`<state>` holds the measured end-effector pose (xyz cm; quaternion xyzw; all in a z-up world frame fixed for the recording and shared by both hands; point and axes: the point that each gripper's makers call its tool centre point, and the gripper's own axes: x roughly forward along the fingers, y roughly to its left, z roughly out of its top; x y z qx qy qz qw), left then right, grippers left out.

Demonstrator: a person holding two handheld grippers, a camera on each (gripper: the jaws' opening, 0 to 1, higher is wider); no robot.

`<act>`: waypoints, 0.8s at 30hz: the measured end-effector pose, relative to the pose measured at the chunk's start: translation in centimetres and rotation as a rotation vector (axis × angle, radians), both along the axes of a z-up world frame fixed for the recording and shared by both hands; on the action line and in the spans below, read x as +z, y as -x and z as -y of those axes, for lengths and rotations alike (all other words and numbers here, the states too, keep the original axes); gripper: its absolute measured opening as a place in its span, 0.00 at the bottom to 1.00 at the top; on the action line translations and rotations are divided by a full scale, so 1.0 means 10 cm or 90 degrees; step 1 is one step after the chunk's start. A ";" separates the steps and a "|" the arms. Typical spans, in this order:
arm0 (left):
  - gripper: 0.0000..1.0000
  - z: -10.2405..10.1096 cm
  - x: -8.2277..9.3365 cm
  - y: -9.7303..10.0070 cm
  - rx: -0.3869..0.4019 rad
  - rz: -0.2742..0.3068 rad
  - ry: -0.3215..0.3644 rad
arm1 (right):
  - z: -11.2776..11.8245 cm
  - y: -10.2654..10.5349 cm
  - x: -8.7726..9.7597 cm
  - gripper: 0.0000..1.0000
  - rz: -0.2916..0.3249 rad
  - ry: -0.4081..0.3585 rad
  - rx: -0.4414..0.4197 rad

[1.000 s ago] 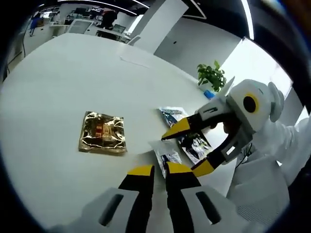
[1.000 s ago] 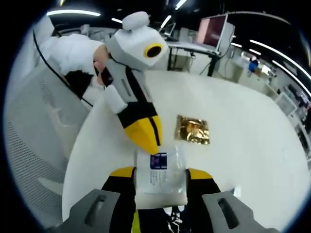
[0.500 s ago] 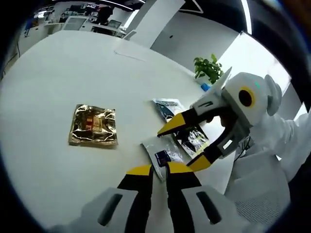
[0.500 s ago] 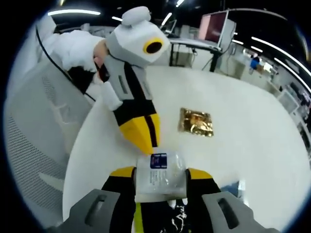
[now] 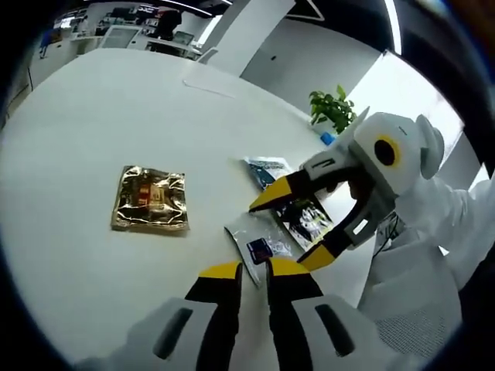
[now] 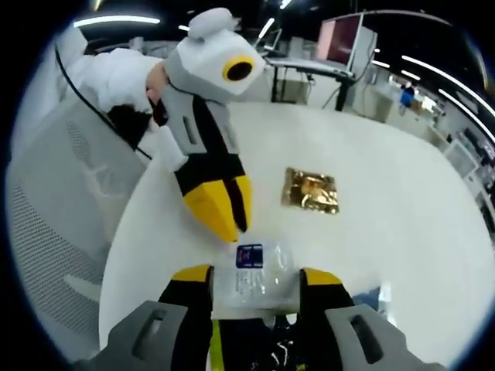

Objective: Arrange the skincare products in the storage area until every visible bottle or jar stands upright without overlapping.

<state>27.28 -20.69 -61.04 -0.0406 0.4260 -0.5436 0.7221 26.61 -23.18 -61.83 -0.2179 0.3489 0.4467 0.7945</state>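
1. Left gripper view looks down on a round white surface (image 5: 85, 139) with flat packets lying on it; the left tool (image 5: 246, 272) rises from the bottom edge with its yellow-tipped jaws almost together and nothing between them.
2. Just beyond the left tool's tips lies a clear sachet with a blue label (image 5: 259, 239), flat on the surface.
3. The right tool (image 5: 288, 228) comes in from the right of that view, jaws spread wide, one above and one below the clear sachet and the dark printed sachet (image 5: 305, 220) beside it.
4. A third packet, blue and white (image 5: 267, 170), lies just past the dark one, its near end touching or overlapping it; I cannot tell which.
5. A gold foil sachet (image 5: 151, 199) lies well apart from the others, off to the left in that view.
6. Right gripper view shows the right tool (image 6: 255, 277) with its jaws apart on either side of the clear sachet (image 6: 254, 270); whether they press on it I cannot tell.
7. The left tool (image 6: 220, 209) points down at the far edge of the clear sachet, tips nearly closed, very close to it.
8. The gold foil sachet (image 6: 311, 190) sits farther out on the surface (image 6: 402, 201).
9. A person's white sleeve (image 5: 445, 224) is behind the right tool, and a green potted plant (image 5: 334, 116) stands beyond the surface's far edge.
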 end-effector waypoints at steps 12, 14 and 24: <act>0.20 -0.02 0.13 -0.06 0.004 0.031 -0.003 | 0.01 -0.02 0.10 0.49 0.008 -0.013 -0.027; 0.20 -0.03 0.18 -0.06 0.002 0.037 -0.001 | 0.02 -0.01 0.13 0.50 0.011 -0.015 -0.031; 0.34 0.00 0.31 -0.04 -0.048 0.135 -0.029 | 0.06 0.02 0.32 0.59 0.029 -0.034 -0.068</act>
